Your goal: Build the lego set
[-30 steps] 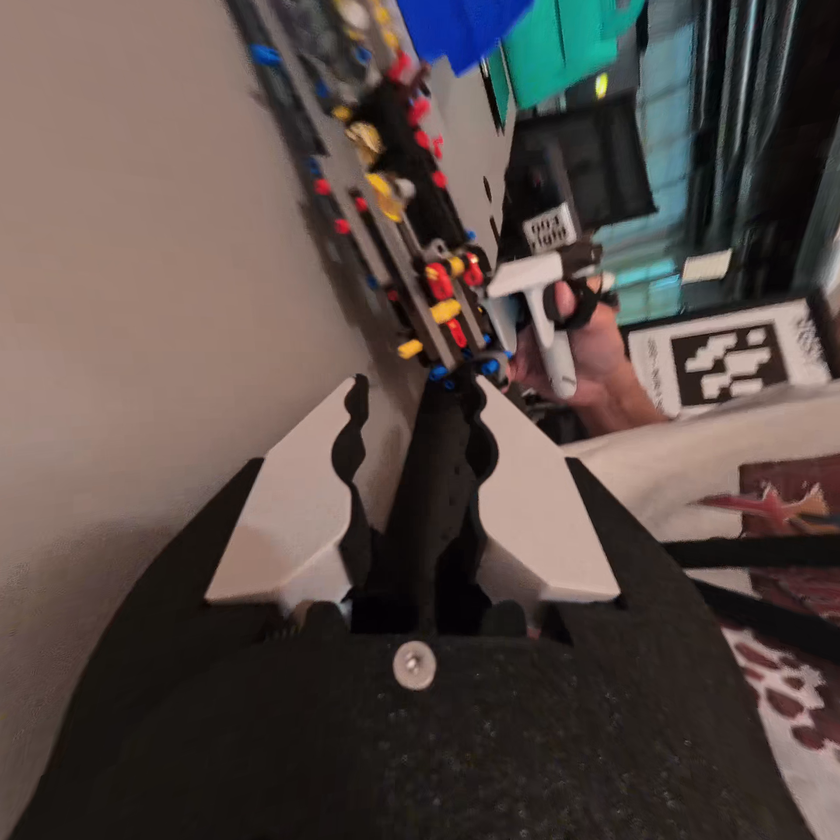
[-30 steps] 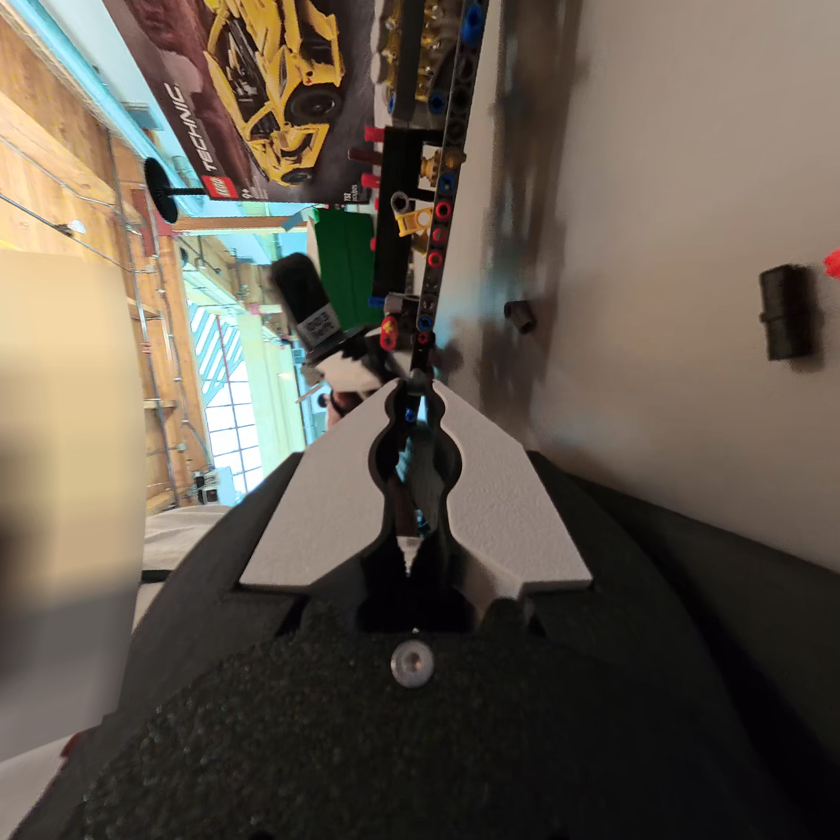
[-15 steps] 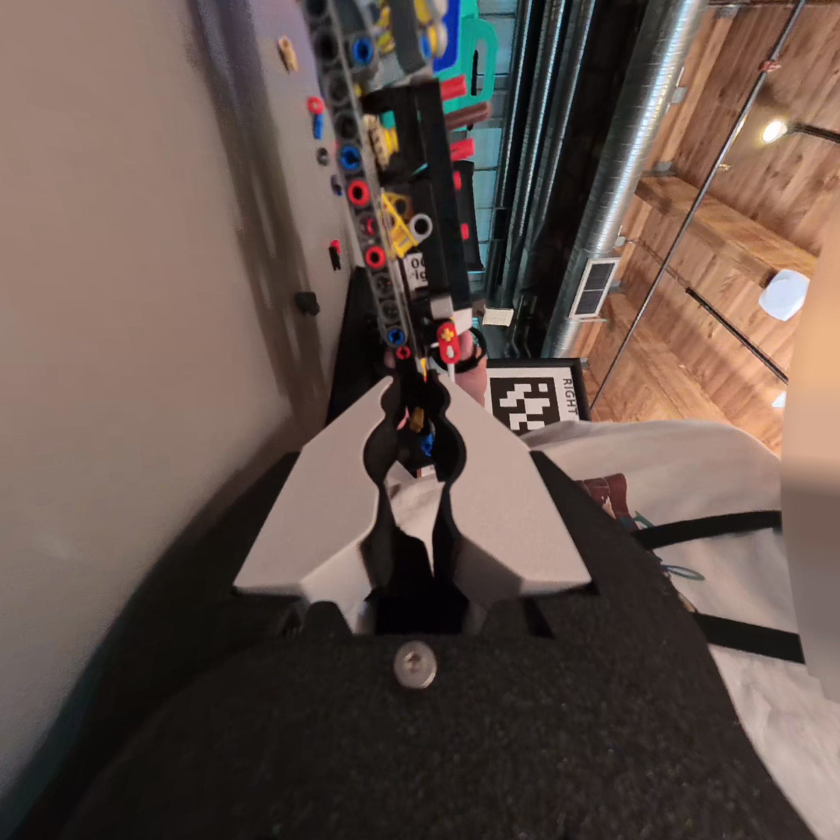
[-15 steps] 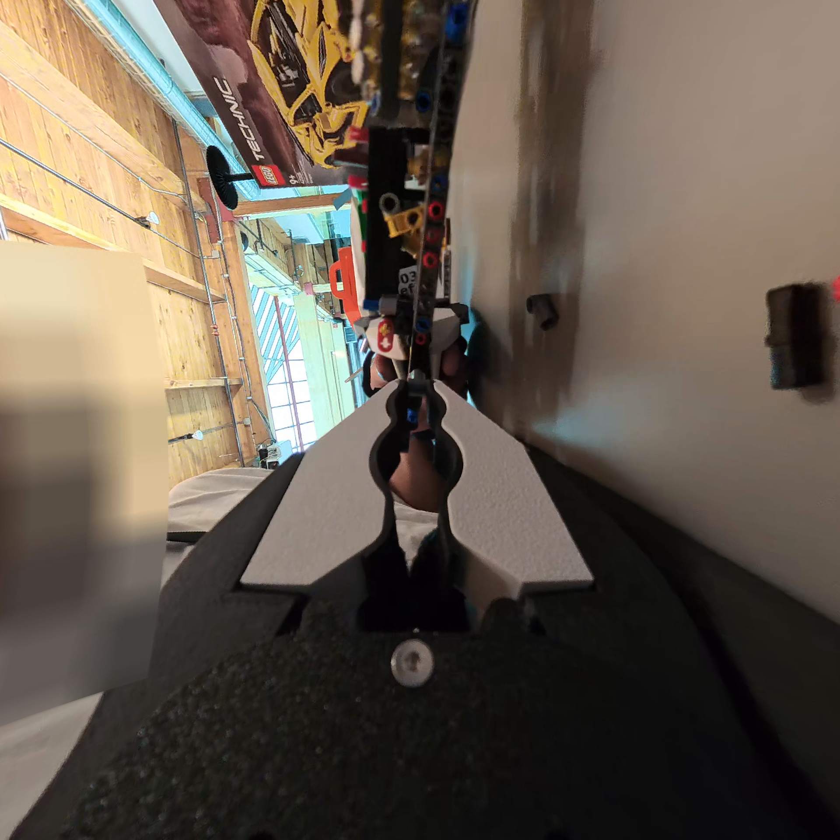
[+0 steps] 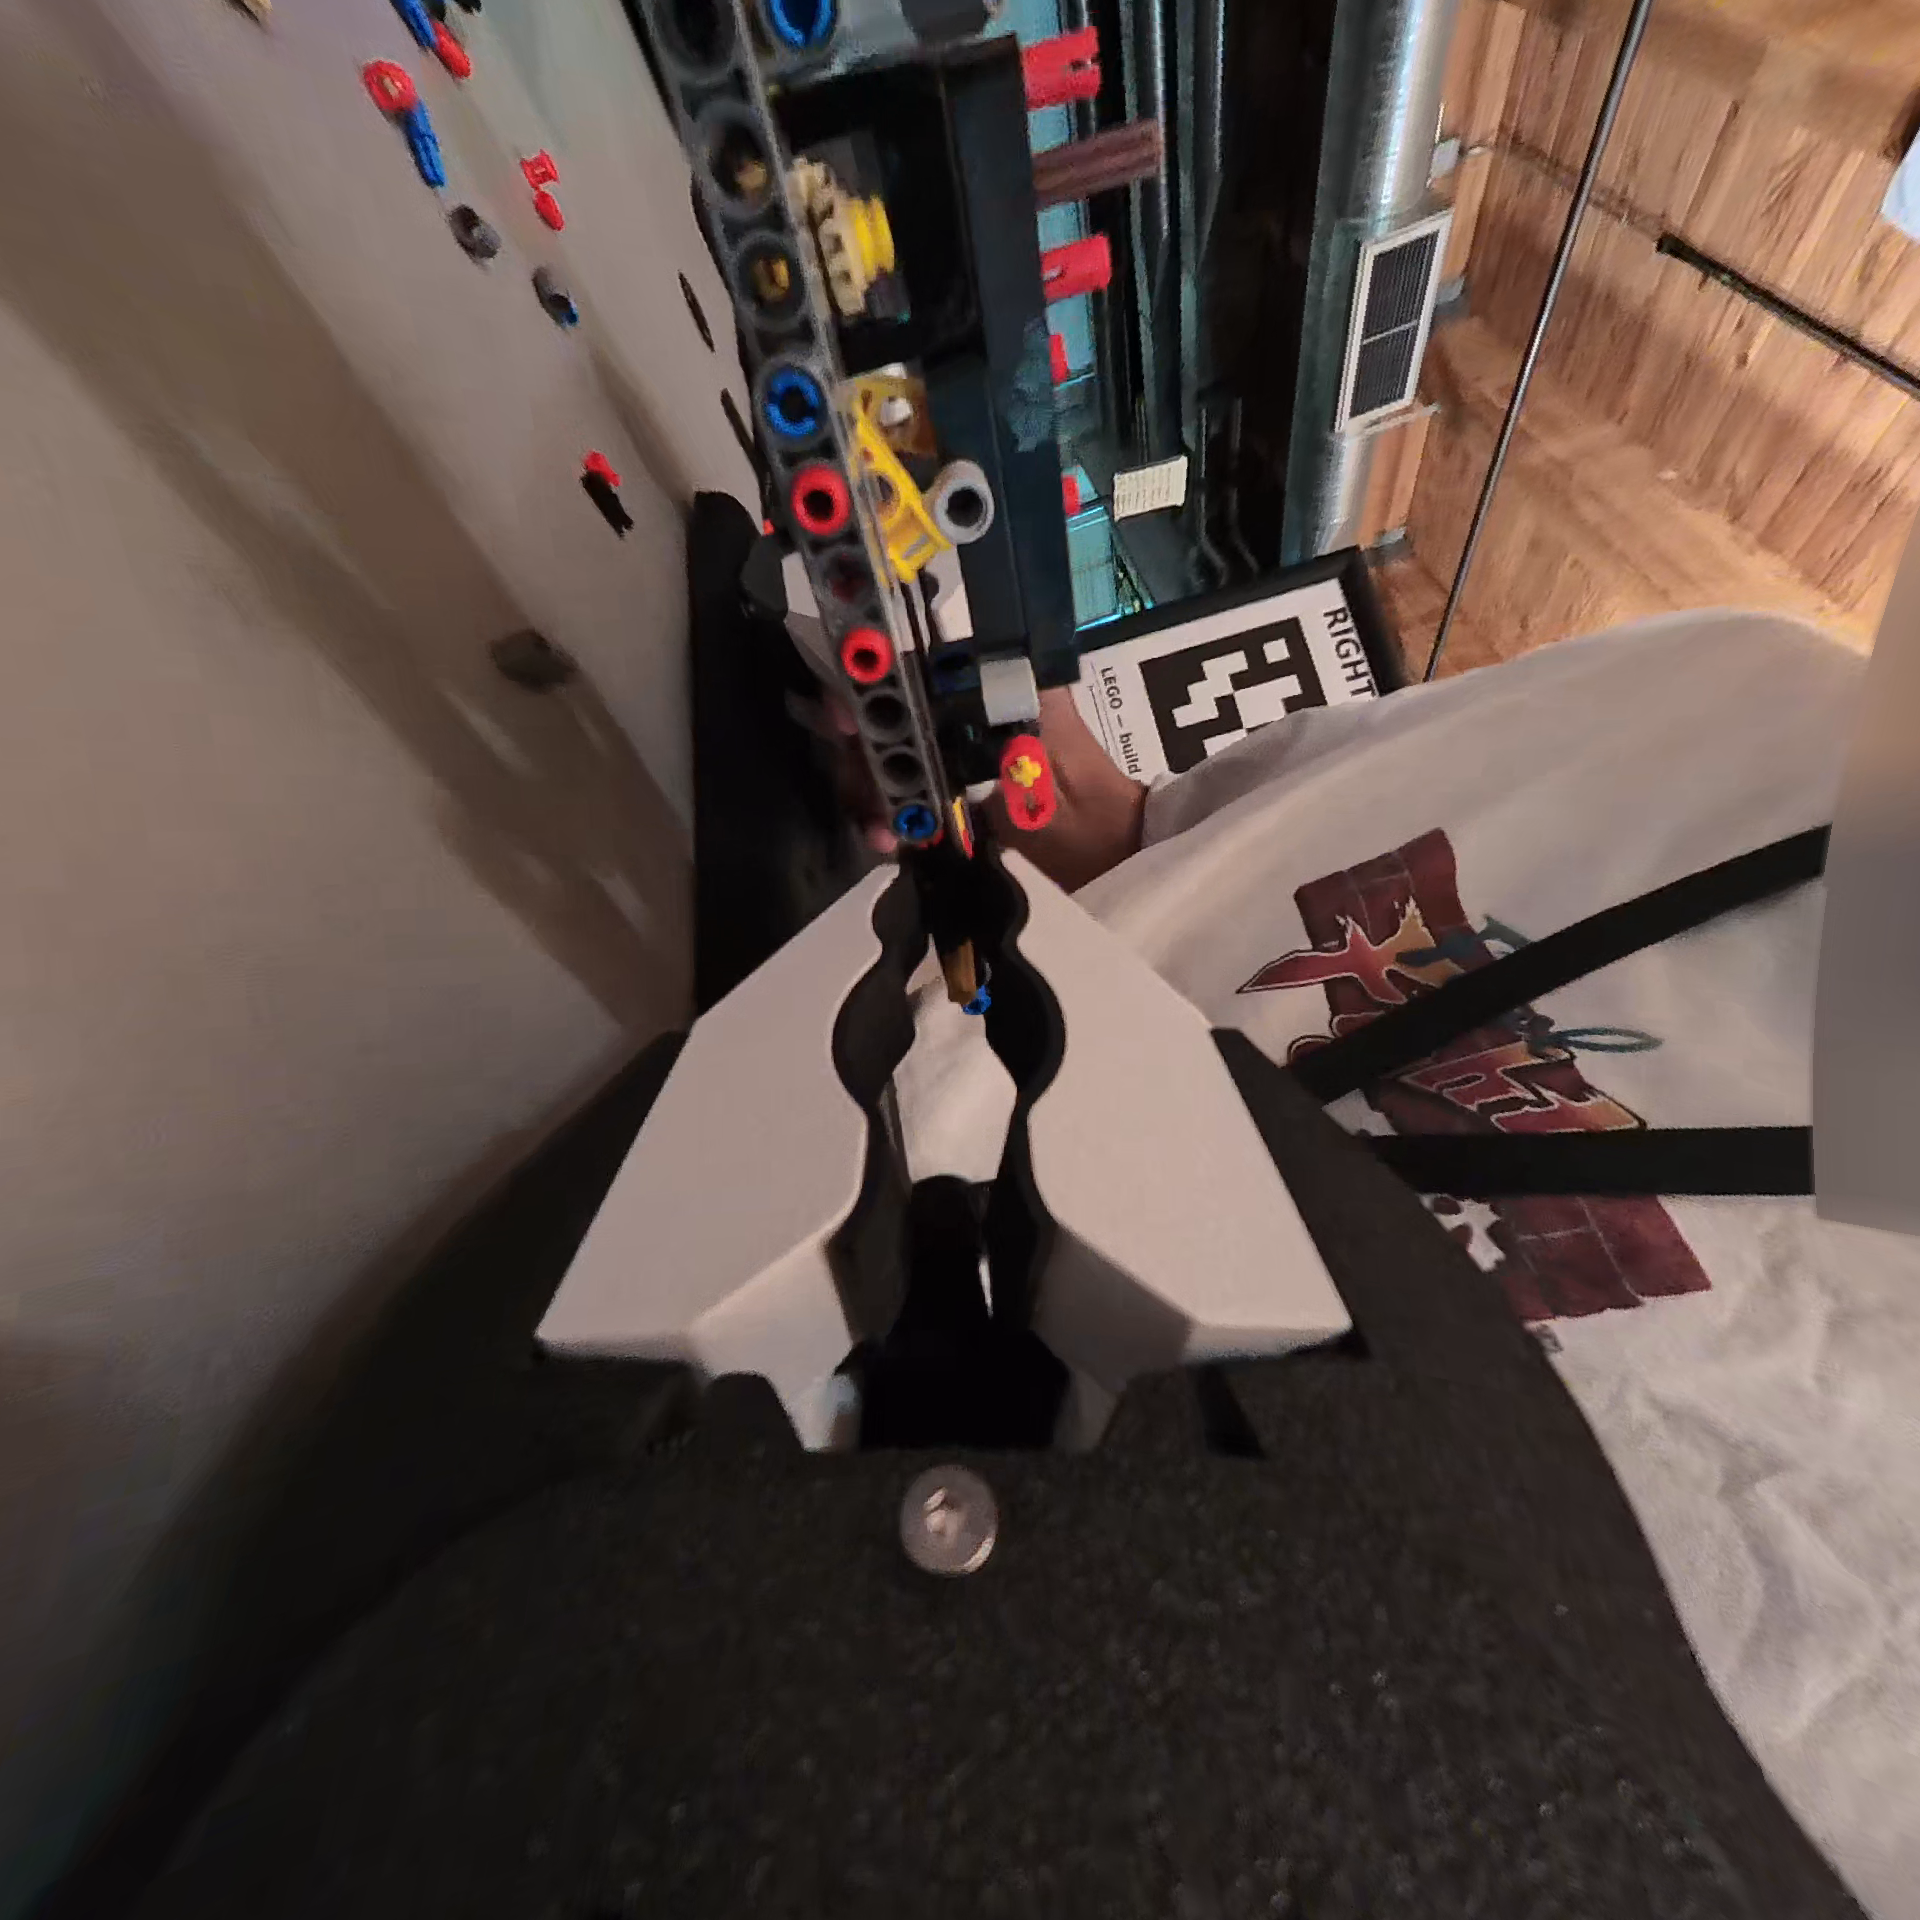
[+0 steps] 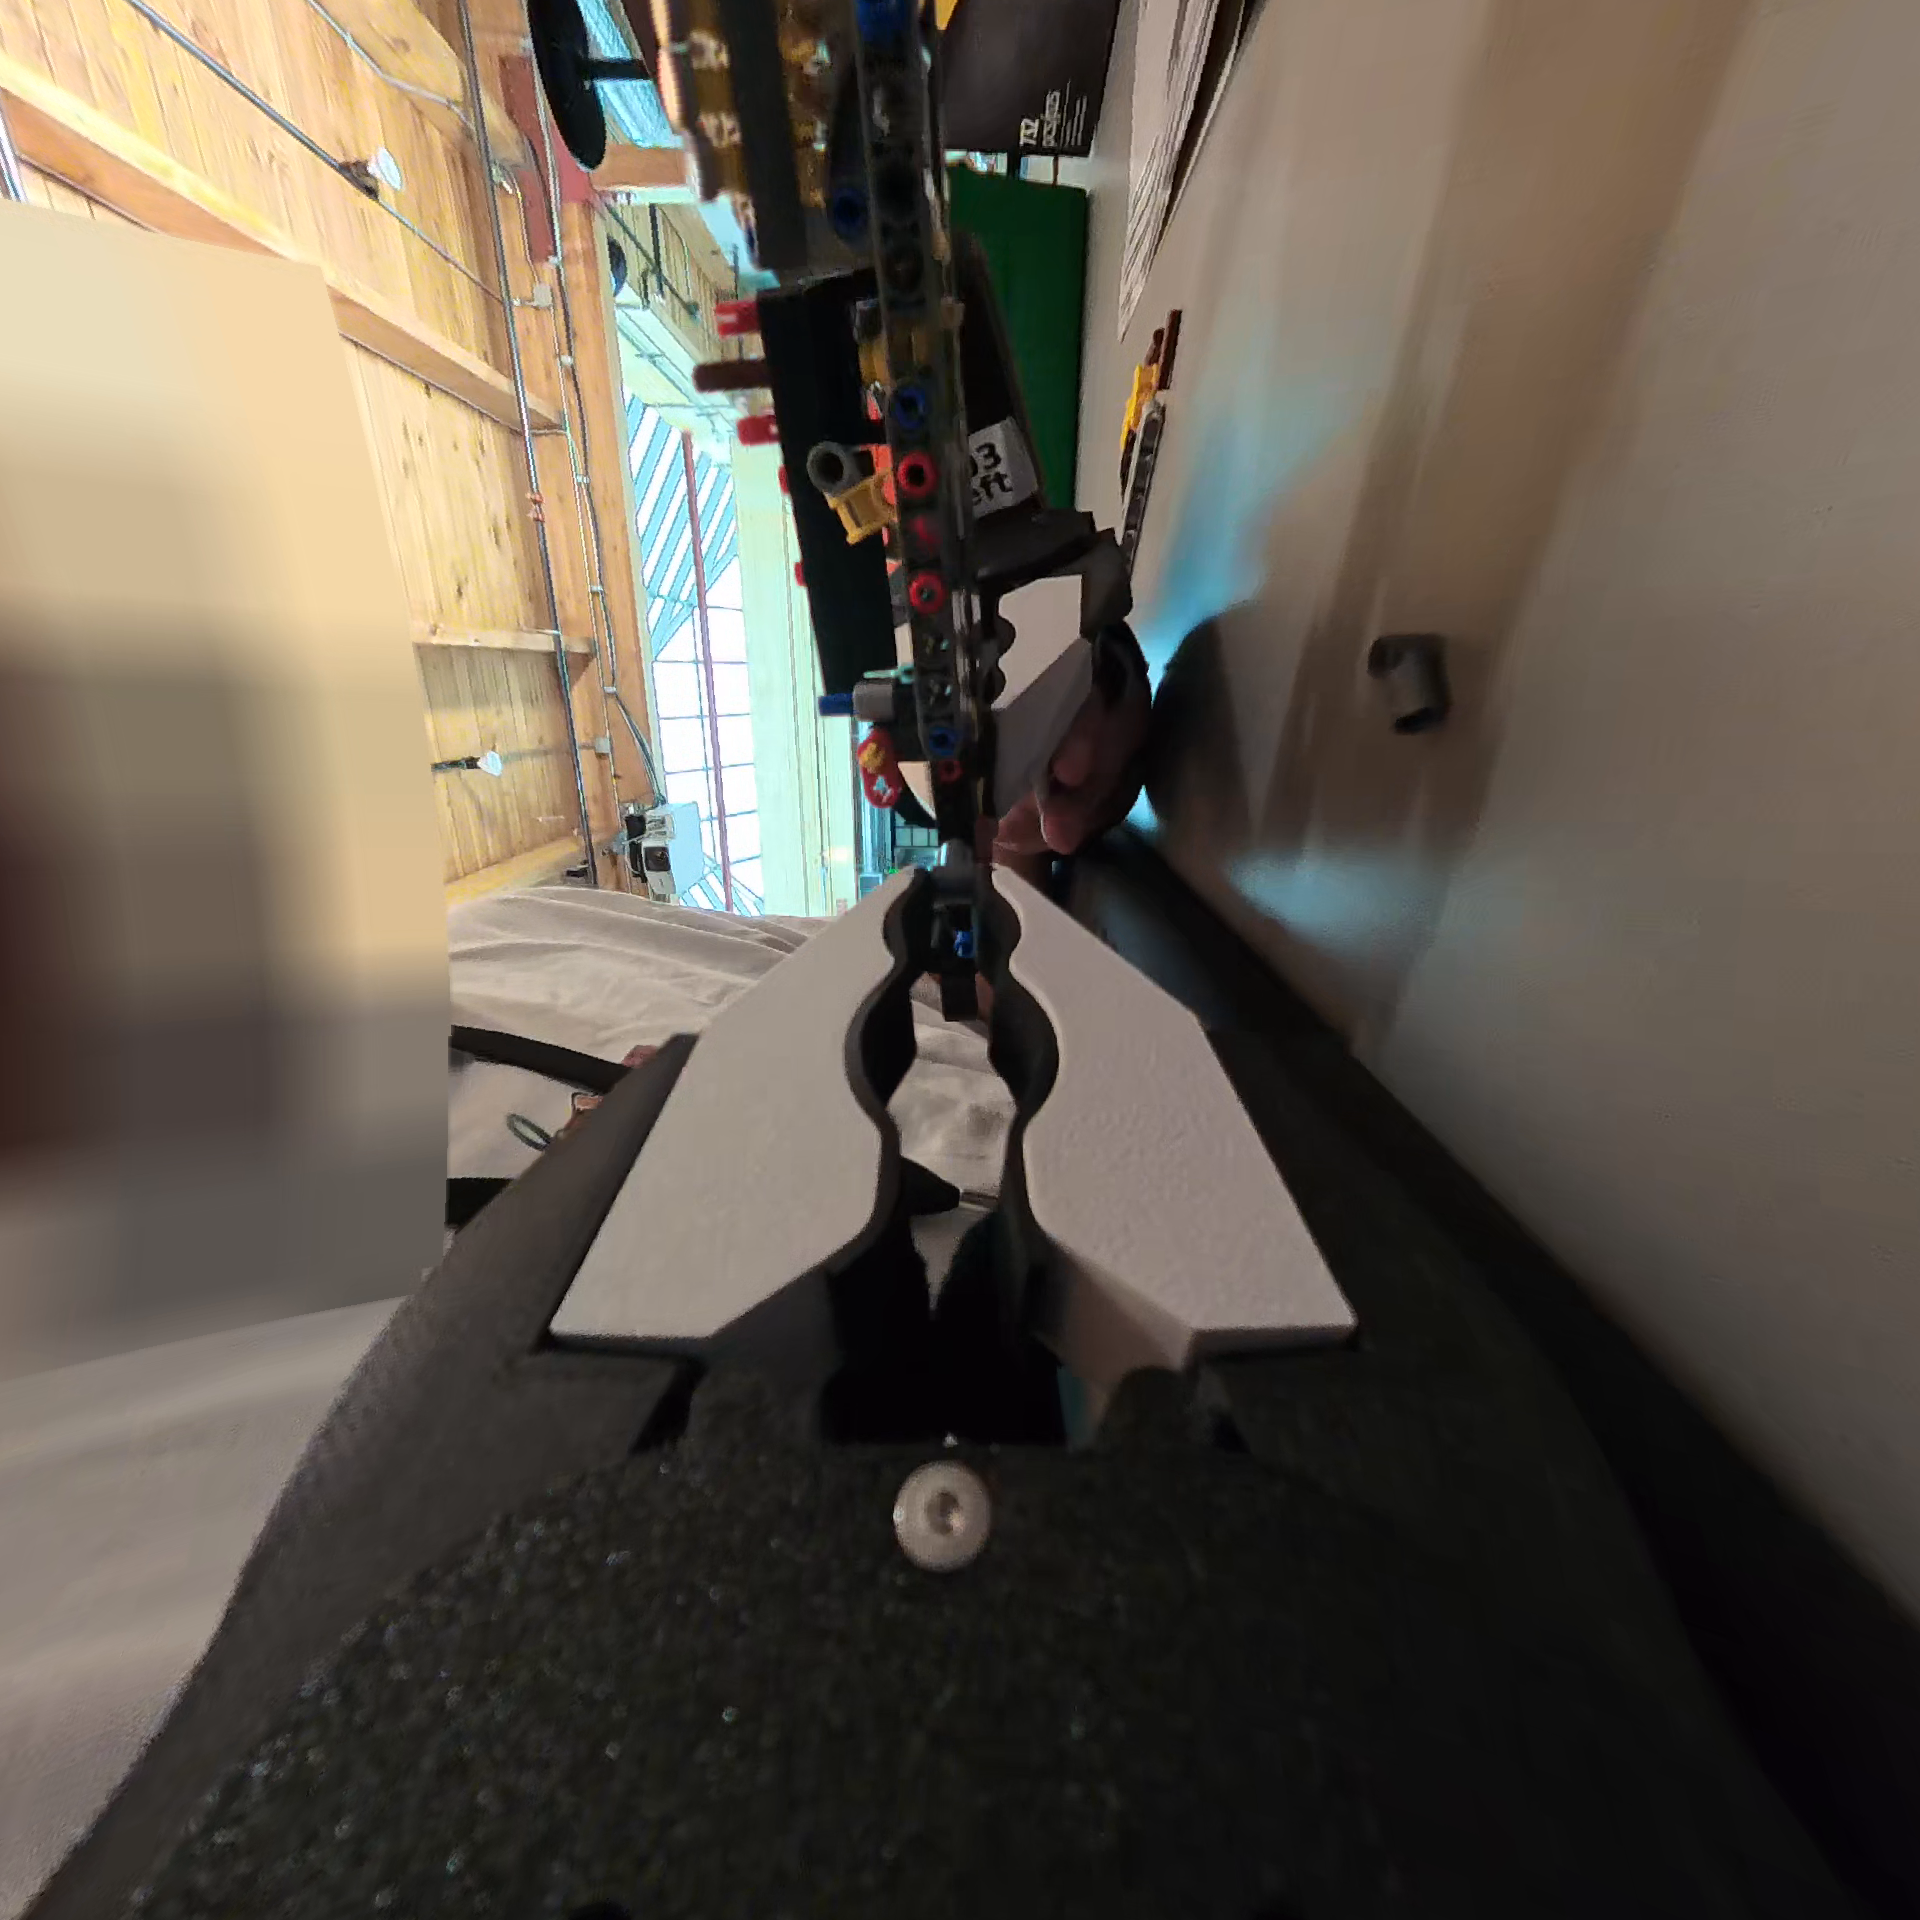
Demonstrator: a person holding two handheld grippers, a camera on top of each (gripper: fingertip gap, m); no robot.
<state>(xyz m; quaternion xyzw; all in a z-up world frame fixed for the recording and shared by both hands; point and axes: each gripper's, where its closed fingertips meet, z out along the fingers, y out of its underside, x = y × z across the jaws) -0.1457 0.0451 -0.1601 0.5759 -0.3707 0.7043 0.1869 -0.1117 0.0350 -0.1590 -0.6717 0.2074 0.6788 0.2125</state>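
Observation:
A long Lego assembly [image 5: 821, 436] is held off the table between both grippers: a grey holed beam with blue and red pins, a black frame, yellow parts and a tan gear. My left gripper [image 5: 951, 909] is shut on its near end. The right gripper's hand [image 5: 1081, 805] shows behind that end. In the right wrist view my right gripper [image 6: 956, 899] is shut on the end of the same assembly [image 6: 920, 499], seen edge-on. The left gripper's white finger [image 6: 1039, 686] shows beside the beam.
The beige table [image 5: 260, 883] fills the left of the left wrist view, with loose red and blue pins [image 5: 416, 125] and a dark piece [image 5: 530, 660]. In the right wrist view the table [image 6: 1610, 416] holds a grey piece [image 6: 1408, 681], a green box [image 6: 1023, 301] and a booklet [image 6: 1169, 177]. A person's white shirt [image 5: 1558, 831] is close by. Tip to tip, the grippers are about 5 centimeters apart.
My left gripper was open short of the assembly; it closed on its end. Both grippers have since tilted and moved with the assembly held between them. The right stayed shut.

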